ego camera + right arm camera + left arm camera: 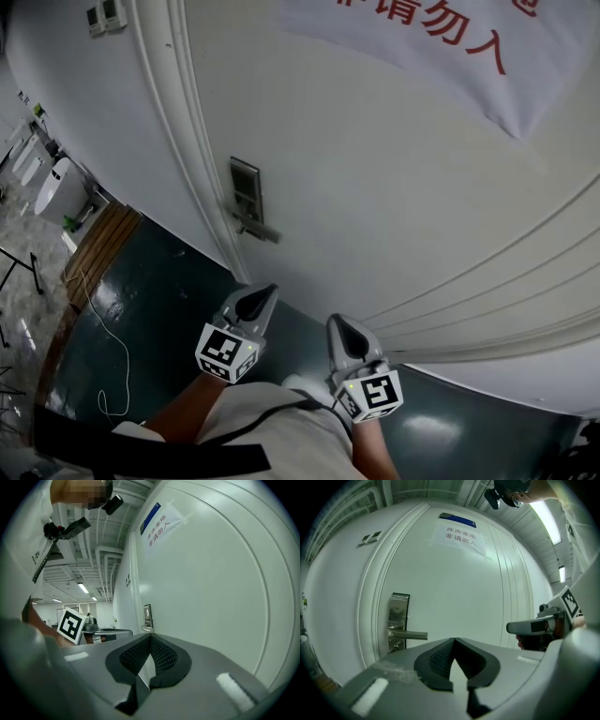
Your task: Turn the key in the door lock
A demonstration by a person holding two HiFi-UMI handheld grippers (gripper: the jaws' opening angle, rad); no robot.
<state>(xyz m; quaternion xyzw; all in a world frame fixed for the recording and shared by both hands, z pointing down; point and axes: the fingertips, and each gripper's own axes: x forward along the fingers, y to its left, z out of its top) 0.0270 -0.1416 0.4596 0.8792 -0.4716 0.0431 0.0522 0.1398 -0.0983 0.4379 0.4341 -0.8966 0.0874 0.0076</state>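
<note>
Closed and empty, left tongs [255, 302] and right tongs [345, 330] hung well short of the door [375, 187]. Lock plate [246, 190] stood ahead and leftward, upright, its handle [259, 229] level; the likely key [395, 646] sat just beneath. Of the two, left tongs lay nearer.

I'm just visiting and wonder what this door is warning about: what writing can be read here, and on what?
"库房重地": top line of the paper sign on the white door.
"非请勿入": second line of that sign, in red.
Blue plate above the sign: too small to read.
Wall panels beside the door: no readable print.
</note>
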